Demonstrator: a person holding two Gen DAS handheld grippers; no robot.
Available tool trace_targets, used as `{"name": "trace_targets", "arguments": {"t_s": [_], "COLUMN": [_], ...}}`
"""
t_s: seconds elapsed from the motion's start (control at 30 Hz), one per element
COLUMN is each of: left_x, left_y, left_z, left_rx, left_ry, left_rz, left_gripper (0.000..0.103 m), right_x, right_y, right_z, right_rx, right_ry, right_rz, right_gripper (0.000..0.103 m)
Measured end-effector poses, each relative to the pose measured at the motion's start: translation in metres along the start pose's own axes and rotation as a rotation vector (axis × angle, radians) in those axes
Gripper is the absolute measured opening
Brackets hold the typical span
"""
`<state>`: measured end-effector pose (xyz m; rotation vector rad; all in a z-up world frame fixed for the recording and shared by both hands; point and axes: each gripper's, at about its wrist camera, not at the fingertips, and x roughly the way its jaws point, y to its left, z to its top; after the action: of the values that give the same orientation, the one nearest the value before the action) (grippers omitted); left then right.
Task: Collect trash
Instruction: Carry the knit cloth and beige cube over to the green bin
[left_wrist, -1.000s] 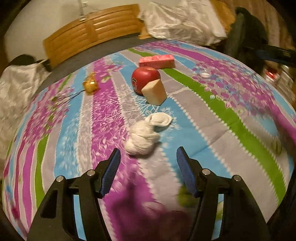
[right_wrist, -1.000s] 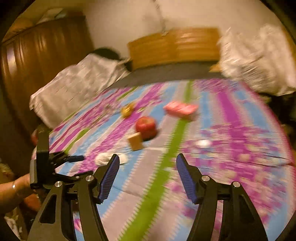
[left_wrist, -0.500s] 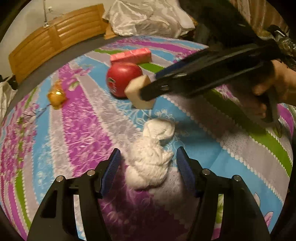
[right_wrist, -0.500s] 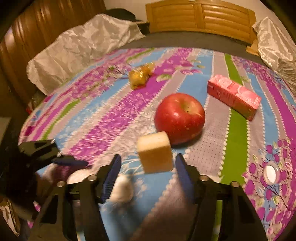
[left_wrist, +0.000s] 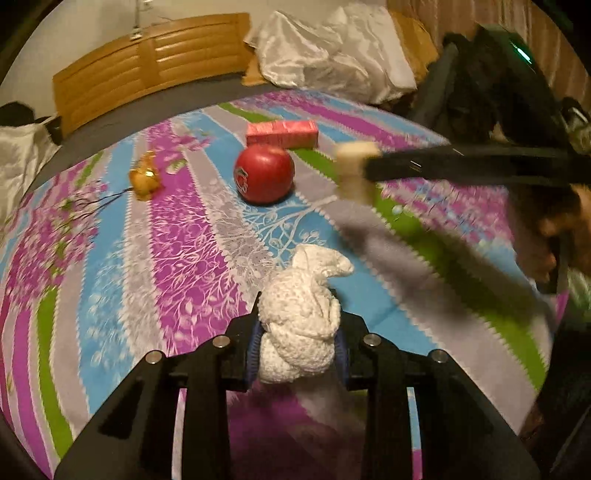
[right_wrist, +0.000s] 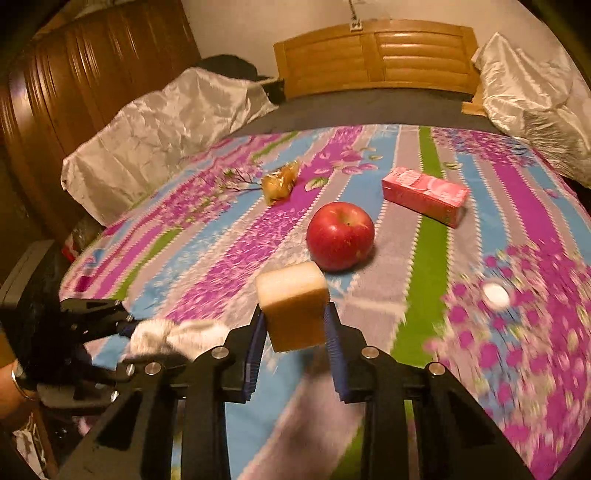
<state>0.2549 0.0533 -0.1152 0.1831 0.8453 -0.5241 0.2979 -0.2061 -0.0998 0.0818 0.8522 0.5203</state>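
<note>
Gripping on both sides right now. My left gripper (left_wrist: 297, 347) has its jaws drawn in tight on the white crumpled tissue wad (left_wrist: 300, 317), the blue pads pressed into either side of it, its twisted top poking up past the fingertips above the striped floral bedspread (left_wrist: 177, 236). Whether it sits on the cloth or hangs just above it, I cannot tell from the left wrist view.

My right gripper (right_wrist: 293, 332) is clamped on the tan foam block (right_wrist: 293, 304), jaws narrowed to the block's width, one pad flat on each side face. From the left wrist camera that block (left_wrist: 355, 168) shows up blurred at the tip of the right gripper's dark fingers, held up off the bedspread.

Behind the block lies the red apple (right_wrist: 340, 235), just beyond it, resting on the cloth. Further back sits the pink carton (right_wrist: 424, 199) on its side, and off toward the left the gold crinkled wrapper (right_wrist: 280, 181), well apart from the apple. A small white cap (right_wrist: 496, 294) lies to the right on the purple flowers. The wooden headboard (right_wrist: 373, 55) and white satin pillows (right_wrist: 532, 88) line the far end of the bed.
</note>
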Motion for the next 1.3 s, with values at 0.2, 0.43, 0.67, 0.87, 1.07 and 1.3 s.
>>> {"name": "trace_targets", "arguments": {"t_s": [0.2, 0.43, 0.67, 0.87, 1.07, 1.3], "left_x": [-0.035, -0.063, -0.070, -0.071, -0.068, -0.066], "left_y": [-0.031, -0.090, -0.143, -0.200, -0.280, -0.382], "left_z": [-0.007, -0.013, 0.006, 0.056, 0.105, 0.138], "left_rx": [-0.060, -0.085, -0.077, 0.016, 0.123, 0.267], "left_ry": [-0.035, -0.051, -0.063, -0.129, -0.193, -0.247], "left_rz": [0.094, 0.211, 0.229, 0.177, 0.084, -0.035], "left_gripper": [0.030, 0.030, 0.030, 0.030, 0.030, 0.030], "right_x": [-0.071, -0.146, -0.210, -0.311, -0.423, -0.539], "right_y": [0.017, 0.037, 0.030, -0.014, -0.060, -0.107], "right_z": [-0.046, -0.100, -0.133, -0.146, -0.166, -0.218], "right_rx": [0.038, 0.084, 0.113, 0.213, 0.296, 0.443], "right_ry": [-0.017, -0.043, -0.080, -0.209, -0.311, -0.379], "right_rz": [-0.007, -0.043, -0.131, -0.307, -0.544, -0.758], "right_gripper": [0.032, 0.032, 0.032, 0.032, 0.032, 0.032]}}
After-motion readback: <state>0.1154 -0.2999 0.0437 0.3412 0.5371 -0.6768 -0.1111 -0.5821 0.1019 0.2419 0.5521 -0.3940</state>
